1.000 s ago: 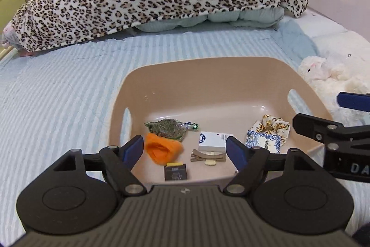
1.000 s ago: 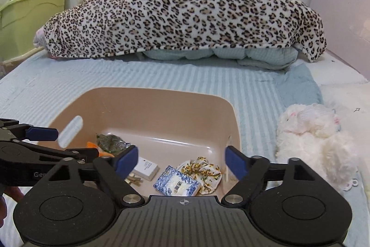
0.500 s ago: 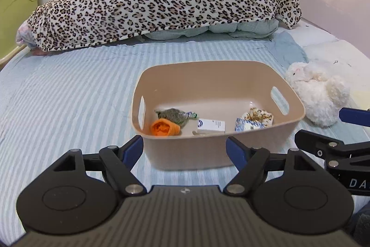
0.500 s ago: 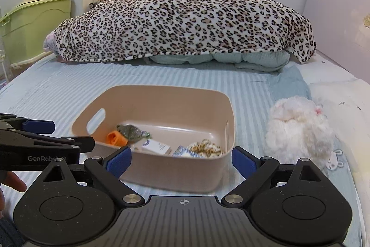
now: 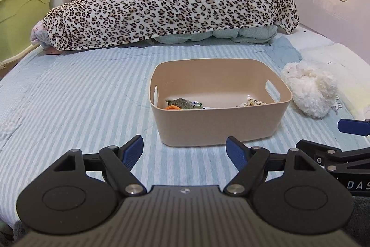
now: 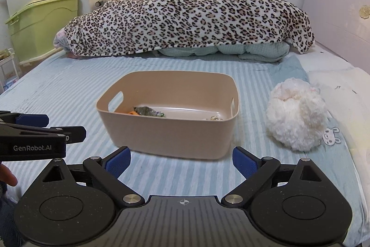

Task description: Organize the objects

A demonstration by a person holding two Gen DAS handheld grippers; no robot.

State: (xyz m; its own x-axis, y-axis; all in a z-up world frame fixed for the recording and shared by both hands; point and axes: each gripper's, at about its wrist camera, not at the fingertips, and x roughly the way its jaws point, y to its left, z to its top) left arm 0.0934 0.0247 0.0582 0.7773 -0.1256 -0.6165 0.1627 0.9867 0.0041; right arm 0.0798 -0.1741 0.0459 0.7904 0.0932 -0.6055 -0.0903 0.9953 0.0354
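A beige plastic basket (image 5: 217, 126) (image 6: 168, 133) stands on the striped bed. Inside it I see an orange item (image 5: 173, 107), a dark green packet (image 5: 181, 103) (image 6: 148, 110) and a leopard-print scrunchie (image 5: 253, 102); other contents are hidden by the near wall. My left gripper (image 5: 185, 149) is open and empty, in front of the basket. My right gripper (image 6: 181, 160) is open and empty, also in front of the basket. The left gripper also shows at the left edge of the right wrist view (image 6: 34, 129), and one blue fingertip of the right gripper at the right edge of the left wrist view (image 5: 351, 126).
A white plush toy (image 5: 309, 92) (image 6: 296, 115) lies right of the basket. A leopard-print blanket (image 5: 166, 4) (image 6: 185, 15) is heaped at the far end of the bed. Green and beige storage bins (image 6: 39, 4) stand at the left.
Both grippers have pulled back from over the basket toward the bed's near edge. The basket now sits farther away, and most of its contents are hidden behind its wall.
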